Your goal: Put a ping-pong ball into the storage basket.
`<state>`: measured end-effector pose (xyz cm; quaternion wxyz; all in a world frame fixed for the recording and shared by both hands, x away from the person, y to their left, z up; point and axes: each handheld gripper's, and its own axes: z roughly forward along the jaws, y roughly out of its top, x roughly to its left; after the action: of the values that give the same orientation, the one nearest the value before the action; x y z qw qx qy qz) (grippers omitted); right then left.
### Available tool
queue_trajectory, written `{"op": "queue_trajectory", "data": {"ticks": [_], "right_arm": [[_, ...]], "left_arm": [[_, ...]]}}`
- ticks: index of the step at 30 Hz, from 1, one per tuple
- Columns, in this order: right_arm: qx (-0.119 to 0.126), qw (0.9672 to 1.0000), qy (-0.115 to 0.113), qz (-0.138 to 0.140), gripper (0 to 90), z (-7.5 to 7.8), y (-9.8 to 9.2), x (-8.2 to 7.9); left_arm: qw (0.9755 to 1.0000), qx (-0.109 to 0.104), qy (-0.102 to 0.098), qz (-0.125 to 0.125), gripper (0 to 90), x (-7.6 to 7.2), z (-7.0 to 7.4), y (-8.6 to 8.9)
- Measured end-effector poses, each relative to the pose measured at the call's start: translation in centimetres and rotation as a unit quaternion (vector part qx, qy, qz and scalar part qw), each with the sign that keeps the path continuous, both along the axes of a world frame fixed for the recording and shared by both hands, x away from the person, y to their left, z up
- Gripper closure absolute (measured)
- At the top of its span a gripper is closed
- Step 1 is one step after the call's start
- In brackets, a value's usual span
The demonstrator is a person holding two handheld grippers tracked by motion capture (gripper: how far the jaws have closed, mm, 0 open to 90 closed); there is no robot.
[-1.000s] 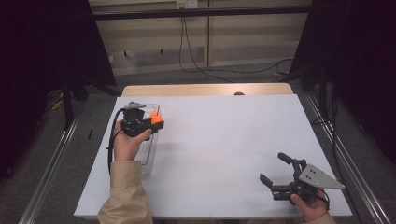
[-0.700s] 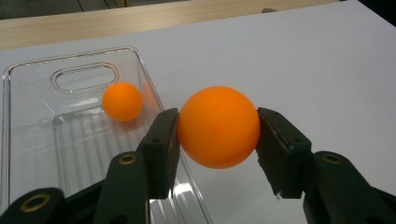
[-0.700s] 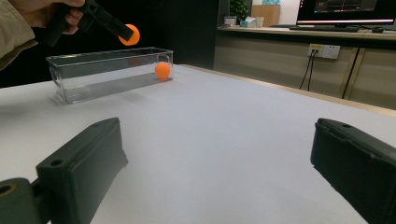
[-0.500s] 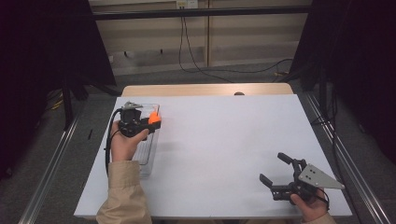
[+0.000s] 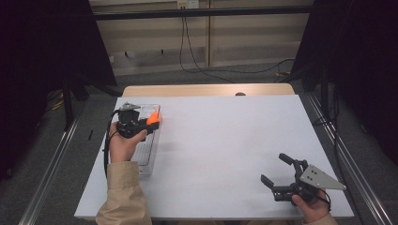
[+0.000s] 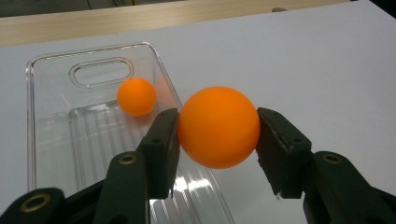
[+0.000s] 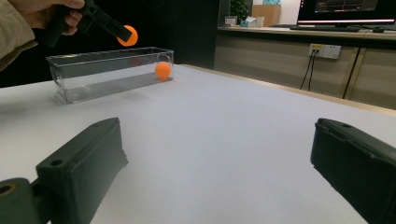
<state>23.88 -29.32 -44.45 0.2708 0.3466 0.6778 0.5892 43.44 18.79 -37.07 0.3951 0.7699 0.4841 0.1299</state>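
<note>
Nearest the person, the right claw [image 5: 278, 179] rests low over the bare white tabletop [image 5: 234, 140] with its jaws spread wide and nothing between them, well apart from the work. Farther off on the left side, the left claw [image 6: 217, 140] is clenched on an orange ball [image 6: 218, 126], pads pressing both sides, held in the air above the near right rim of a clear plastic bin [image 6: 46, 93]. The step in hand looks like carrying the ball to the bin, or perhaps lifting it out; I cannot tell which. If it is going in, the next move calls for shifting the ball over the bin's open middle, lowering a little, then letting go so it does not bounce out. Deeper inside the bin, a second orange ball [image 6: 136, 96] lies on the ribbed floor near the far end with the handle slot.
</note>
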Motion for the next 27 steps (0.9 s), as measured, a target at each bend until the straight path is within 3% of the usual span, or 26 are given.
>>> {"op": "queue_trajectory", "data": {"ticks": [27], "right_arm": [[0.000, 1.0000, 0.000, 0.000, 2.5, 0.0, 0.0, 0.0]], "left_arm": [[0.9995, 0.013, 0.004, 0.027, 50.8, 0.3, -1.0, 1.4]]}}
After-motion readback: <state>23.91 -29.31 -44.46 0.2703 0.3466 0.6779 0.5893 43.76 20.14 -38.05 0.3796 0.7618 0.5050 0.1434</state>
